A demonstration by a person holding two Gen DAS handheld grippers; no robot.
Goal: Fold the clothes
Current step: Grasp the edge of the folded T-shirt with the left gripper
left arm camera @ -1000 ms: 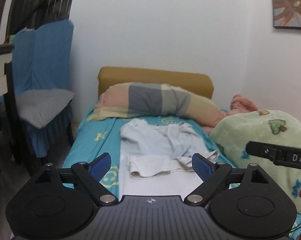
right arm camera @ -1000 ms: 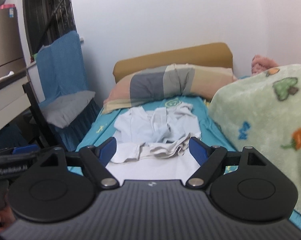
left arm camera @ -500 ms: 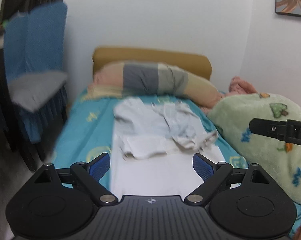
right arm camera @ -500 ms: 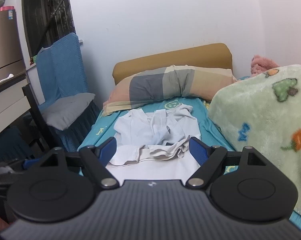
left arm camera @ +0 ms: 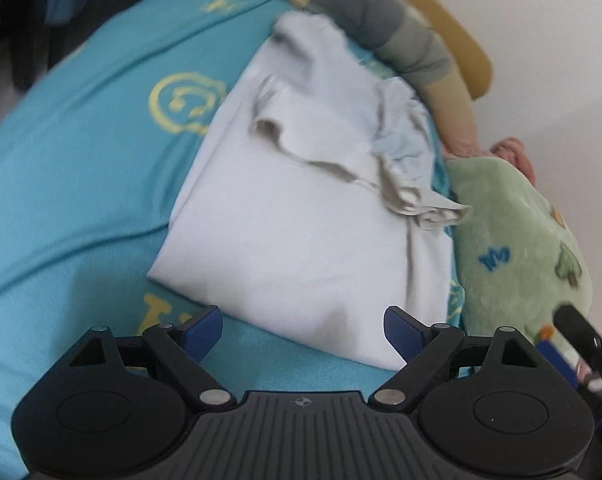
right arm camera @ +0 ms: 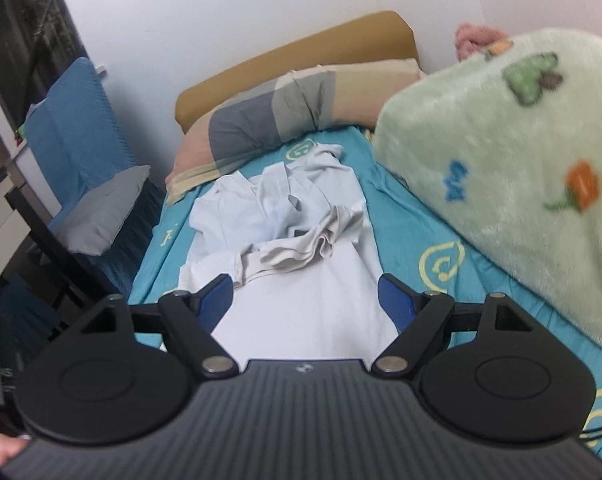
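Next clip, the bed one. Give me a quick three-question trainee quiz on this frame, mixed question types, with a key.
1. True or false: the left claw grips the white shirt.
2. What lies right of the shirt? A) green blanket B) laptop C) basket
3. Fill in: the shirt lies on a ____ sheet.

Key: 1 false, both claws are open, the right claw too. 2 A. 3 turquoise.

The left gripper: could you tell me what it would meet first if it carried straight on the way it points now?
Most likely the white garment. The left gripper is open and tilted down toward the bed, with the garment's near hem lying between its fingertips in the left wrist view. Nothing else shows in that line, though depth is hard to judge.
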